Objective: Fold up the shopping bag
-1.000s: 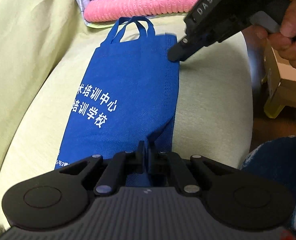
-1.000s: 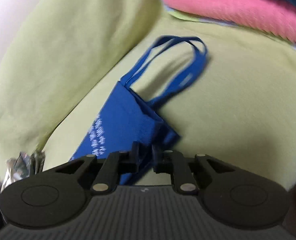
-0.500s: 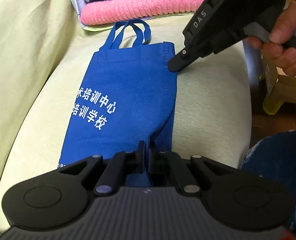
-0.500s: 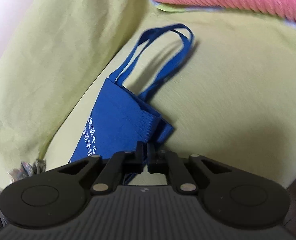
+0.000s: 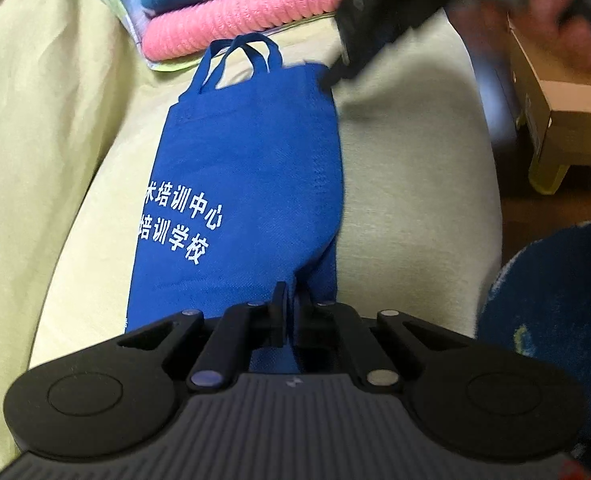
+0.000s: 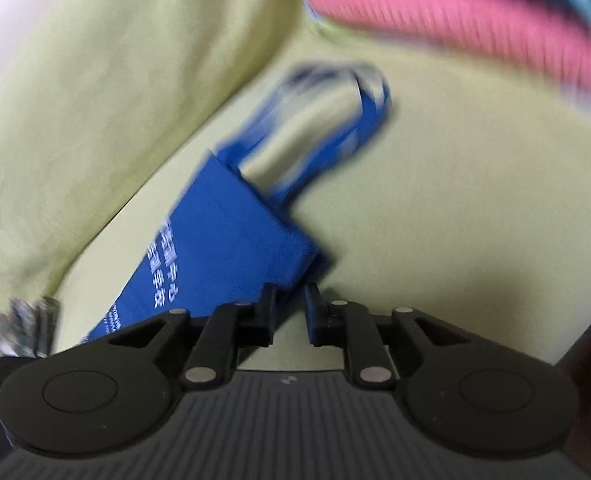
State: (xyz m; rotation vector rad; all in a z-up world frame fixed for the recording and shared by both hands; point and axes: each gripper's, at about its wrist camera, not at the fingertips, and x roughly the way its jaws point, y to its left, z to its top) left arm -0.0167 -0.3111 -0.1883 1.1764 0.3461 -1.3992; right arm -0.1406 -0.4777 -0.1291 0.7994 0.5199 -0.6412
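The blue shopping bag point(image 5: 251, 168) lies flat and lengthwise on the pale green sofa seat point(image 5: 411, 184), its handles point(image 5: 239, 60) pointing toward a stack of folded textiles, with a pink towel point(image 5: 247, 20) lowest in view. The left gripper point(image 5: 290, 300) is pressed together on a pinch of the bag's near bottom edge, probably to anchor that end and keep a raised crease along the right-hand side, where one layer already overlaps another. The right gripper point(image 6: 290, 294) sits at the bag's far right corner beside the handles; its jaws are opening, and the corner of the fabric lies at the gap between them without either pad pressing on it, which suggests a release once the lengthwise fold is laid. White Chinese print on the bag reads "培训中心" over "培训学校"; the leading character of each line is hidden by the fold. A cardboard box point(image 5: 567, 120) stands beyond the seat's right edge.
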